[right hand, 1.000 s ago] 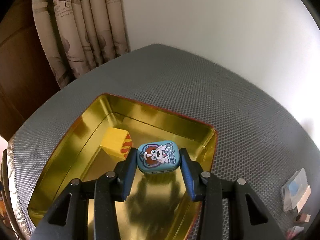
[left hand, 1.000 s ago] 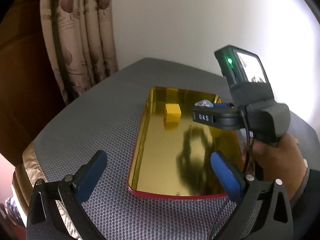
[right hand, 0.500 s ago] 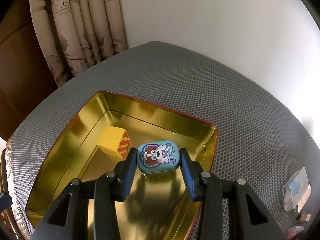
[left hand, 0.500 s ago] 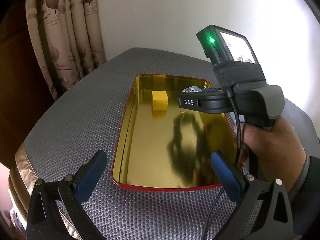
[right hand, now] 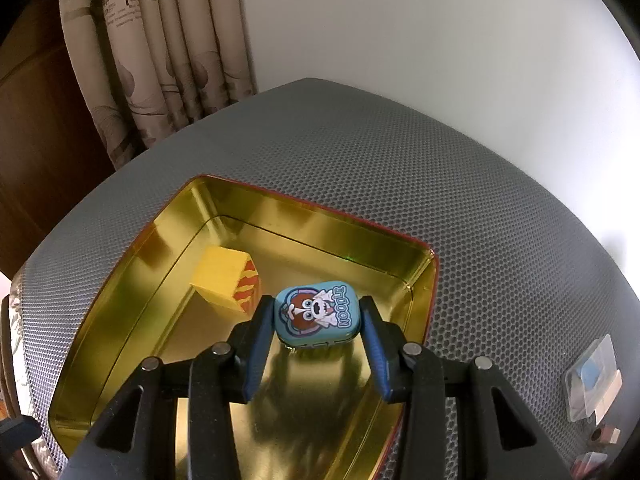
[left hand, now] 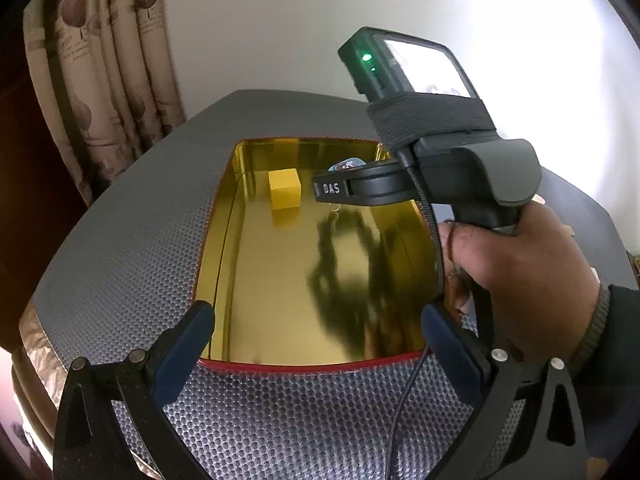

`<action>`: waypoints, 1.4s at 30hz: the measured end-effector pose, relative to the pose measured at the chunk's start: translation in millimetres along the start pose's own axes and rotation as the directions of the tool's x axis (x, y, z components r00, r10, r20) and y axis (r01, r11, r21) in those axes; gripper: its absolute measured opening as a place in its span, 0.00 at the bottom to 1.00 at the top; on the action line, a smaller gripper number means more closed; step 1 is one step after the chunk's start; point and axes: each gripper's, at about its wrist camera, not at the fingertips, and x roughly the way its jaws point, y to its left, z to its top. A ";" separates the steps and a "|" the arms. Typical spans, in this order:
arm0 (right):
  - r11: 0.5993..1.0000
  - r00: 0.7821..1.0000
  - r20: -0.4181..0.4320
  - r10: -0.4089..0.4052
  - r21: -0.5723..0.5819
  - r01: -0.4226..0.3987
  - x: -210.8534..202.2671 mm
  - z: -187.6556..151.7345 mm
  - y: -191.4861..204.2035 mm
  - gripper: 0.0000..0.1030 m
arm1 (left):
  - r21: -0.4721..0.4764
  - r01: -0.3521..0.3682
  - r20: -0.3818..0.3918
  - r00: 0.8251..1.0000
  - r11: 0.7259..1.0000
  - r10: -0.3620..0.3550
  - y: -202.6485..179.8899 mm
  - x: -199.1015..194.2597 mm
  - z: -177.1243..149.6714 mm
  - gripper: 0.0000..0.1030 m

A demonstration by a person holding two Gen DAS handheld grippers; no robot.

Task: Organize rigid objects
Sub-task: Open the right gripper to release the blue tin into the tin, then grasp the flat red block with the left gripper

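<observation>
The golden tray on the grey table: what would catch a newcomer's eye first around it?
The shiny gold tray with its red rim fills the middle of the grey mesh-covered table. Over it, the right gripper clamps a small blue tin bearing a cartoon dog. A yellow block with orange stripes on one side sits inside the tray, near its far left corner.

The bench has a grey honeycomb-textured cover. A gold tin tray with a red rim sits on it, center-left of the frame, and a few small clear packets lie at lower right.
</observation>
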 end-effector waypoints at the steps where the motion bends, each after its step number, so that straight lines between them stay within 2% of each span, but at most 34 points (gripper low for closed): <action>1: 1.000 1.000 -0.002 0.001 0.001 -0.001 -0.2 0.0 -0.5 0.42 | -0.003 0.003 -0.005 1.000 1.000 -0.003 0.1 0.9 -0.3 0.99; 2: 1.000 1.000 -0.006 0.002 0.005 -0.002 0.1 0.0 -1.2 0.43 | -0.004 0.002 -0.007 1.000 1.000 -0.002 -0.4 1.3 -0.9 0.99; 4: 1.000 1.000 -0.005 0.007 0.014 -0.007 -1.5 0.4 -2.5 0.54 | -0.004 0.001 -0.003 1.000 1.000 -0.001 -0.3 0.2 -0.9 0.99; 6: 0.999 1.000 0.010 0.021 0.024 -0.022 -6.6 -0.1 -3.7 0.61 | -0.004 0.003 0.002 1.000 1.000 -0.003 -1.6 -1.1 -1.0 0.99; 9: 0.999 0.998 0.052 0.019 0.028 -0.021 -23.5 0.5 -6.1 0.61 | -0.001 0.009 0.010 1.000 1.000 -0.009 -3.1 -3.7 -0.9 0.99; 11: 0.999 0.993 0.116 0.019 0.044 -0.024 -51.5 -1.1 -16.3 0.61 | 0.000 0.014 0.023 1.000 1.000 -0.014 -4.8 -5.8 -2.4 0.99; 14: 0.994 0.985 0.171 -0.038 0.111 0.019 -90.8 -10.7 -44.7 0.62 | 0.002 0.048 0.049 0.998 0.999 -0.048 -8.8 -13.6 -3.8 0.99; 17: 0.980 0.972 0.199 -0.126 0.174 0.092 -134.3 -37.0 -85.7 0.63 | 0.042 0.060 0.073 0.995 0.997 -0.063 -22.0 -19.8 -7.3 0.99; 18: 0.972 0.961 0.205 -0.183 0.185 0.145 -152.4 -54.6 -99.7 0.64 | 0.053 0.060 0.075 0.995 0.997 -0.064 -26.9 -20.4 -7.7 0.99; 21: 0.944 0.940 0.200 -0.277 0.237 0.228 -187.5 -100.5 -132.7 0.64 | 0.085 0.087 0.071 0.993 0.993 -0.094 -43.9 -21.7 -12.1 0.99; 24: 0.889 0.912 0.150 -0.381 0.329 0.318 -220.5 -162.5 -173.1 0.64 | 0.123 0.101 0.049 0.993 0.987 -0.108 -65.0 -13.5 -15.0 0.99; 29: 0.794 0.880 0.076 -0.468 0.474 0.381 -252.3 -250.5 -219.0 0.64 | 0.243 0.099 0.005 0.995 0.965 -0.103 -123.1 8.3 -25.5 0.99; 33: 0.748 0.872 0.050 -0.487 0.540 0.387 -265.3 -296.4 -234.7 0.64 | 0.324 0.133 -0.019 0.991 0.937 -0.134 -163.5 21.1 -29.2 0.99; 36: 0.726 0.867 0.045 -0.496 0.570 0.386 -272.9 -320.6 -246.3 0.64 | 0.329 0.179 -0.048 0.984 0.927 -0.173 -184.4 34.1 -27.4 0.99; 42: 0.717 0.877 0.071 -0.476 0.609 0.340 -274.9 -346.3 -251.4 0.64 | 0.339 0.266 -0.084 0.964 0.902 -0.253 -204.7 47.4 -23.3 0.99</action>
